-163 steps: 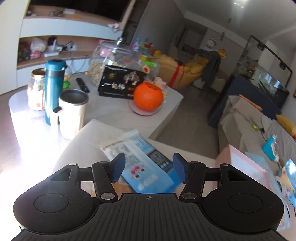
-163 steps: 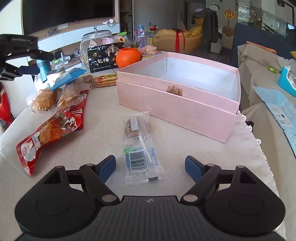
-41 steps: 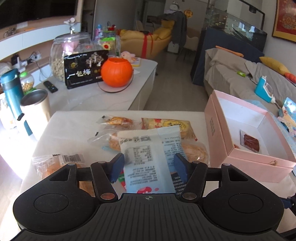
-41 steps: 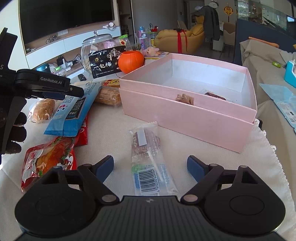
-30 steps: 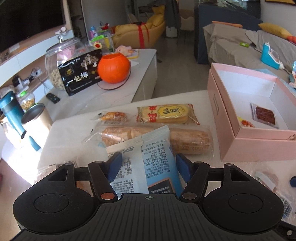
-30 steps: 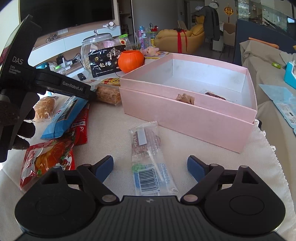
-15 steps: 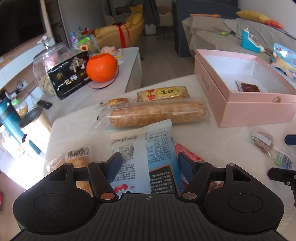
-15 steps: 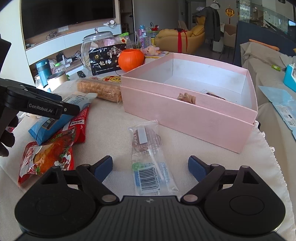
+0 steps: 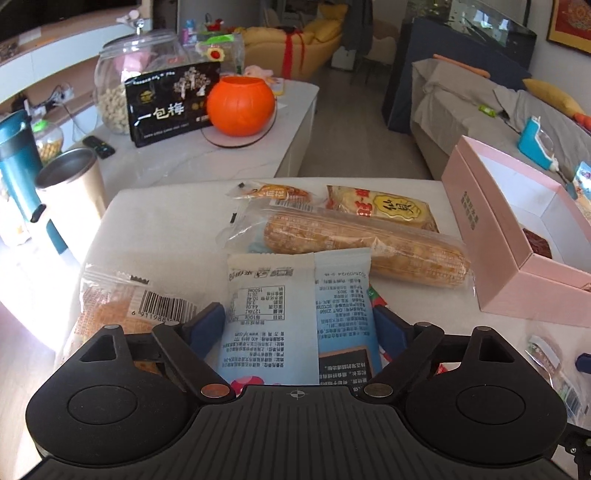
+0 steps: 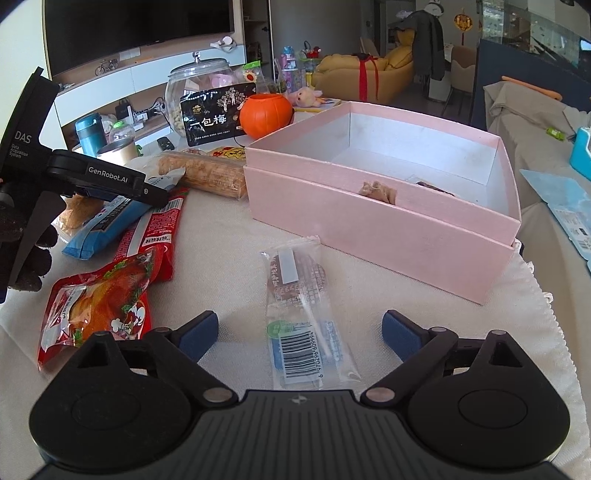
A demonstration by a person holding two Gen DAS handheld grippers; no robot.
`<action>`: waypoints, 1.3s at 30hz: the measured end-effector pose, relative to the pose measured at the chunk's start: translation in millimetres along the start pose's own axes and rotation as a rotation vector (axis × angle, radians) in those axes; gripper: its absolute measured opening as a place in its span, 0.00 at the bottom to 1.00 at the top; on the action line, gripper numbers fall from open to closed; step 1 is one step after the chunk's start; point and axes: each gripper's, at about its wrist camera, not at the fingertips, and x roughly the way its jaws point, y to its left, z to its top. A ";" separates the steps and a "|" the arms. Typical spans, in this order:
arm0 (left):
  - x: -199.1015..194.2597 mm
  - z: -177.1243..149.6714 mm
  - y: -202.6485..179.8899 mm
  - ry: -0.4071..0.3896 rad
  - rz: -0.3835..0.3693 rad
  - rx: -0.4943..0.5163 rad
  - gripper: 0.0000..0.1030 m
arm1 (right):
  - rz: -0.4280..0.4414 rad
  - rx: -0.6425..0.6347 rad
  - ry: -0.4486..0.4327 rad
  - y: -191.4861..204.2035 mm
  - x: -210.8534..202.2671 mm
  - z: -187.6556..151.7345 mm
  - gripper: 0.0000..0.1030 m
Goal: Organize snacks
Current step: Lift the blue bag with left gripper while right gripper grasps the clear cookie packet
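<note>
Jaws, left gripper (image 9: 299, 325): just opened wide, blue-and-white snack packet (image 9: 295, 310) lying loose between them.
Jaws, right gripper (image 10: 299, 328): spread, astride clear-wrapped cake (image 10: 303, 306).
Axis: lengthwise along jaws, pointing toward pink box (image 10: 369, 225), just beyond.
Nearer: right.

Side table behind the work surface: orange pumpkin-shaped pot (image 9: 241, 105) on a round mat, touching a black box with white characters (image 9: 171, 104) propped upright to its left. Large glass jar (image 9: 129, 79) directly behind the box, pale round pieces in its lower part. Remote control (image 9: 98, 145) lying flat near the jar. Steel tumbler (image 9: 70, 190) and teal flask (image 9: 16, 166) at the table's left edge. Yellow sofa (image 10: 364, 72) with a red ribbon in the far room; television (image 10: 136, 27) on the wall.
</note>
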 end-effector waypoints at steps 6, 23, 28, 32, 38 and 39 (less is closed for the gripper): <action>-23.2 -22.7 -10.2 0.012 -0.068 0.031 0.87 | 0.012 0.012 -0.004 -2.8 -1.1 0.0 0.94; -76.7 -73.7 -61.2 -0.007 -0.129 0.207 0.86 | 0.035 -0.012 0.069 1.1 20.7 34.8 0.56; -105.4 -74.0 -74.2 -0.065 -0.167 0.243 0.86 | 0.058 -0.141 0.114 15.0 0.6 47.6 0.36; -125.2 -75.1 -92.8 -0.081 -0.216 0.278 0.86 | 0.062 -0.178 0.105 5.7 -33.0 49.9 0.36; -136.5 -77.4 -125.9 -0.070 -0.305 0.330 0.85 | 0.033 -0.208 0.083 -14.5 -77.4 37.6 0.36; -138.0 -76.6 -131.6 -0.077 -0.308 0.343 0.81 | 0.031 -0.201 0.079 -19.3 -83.9 35.7 0.36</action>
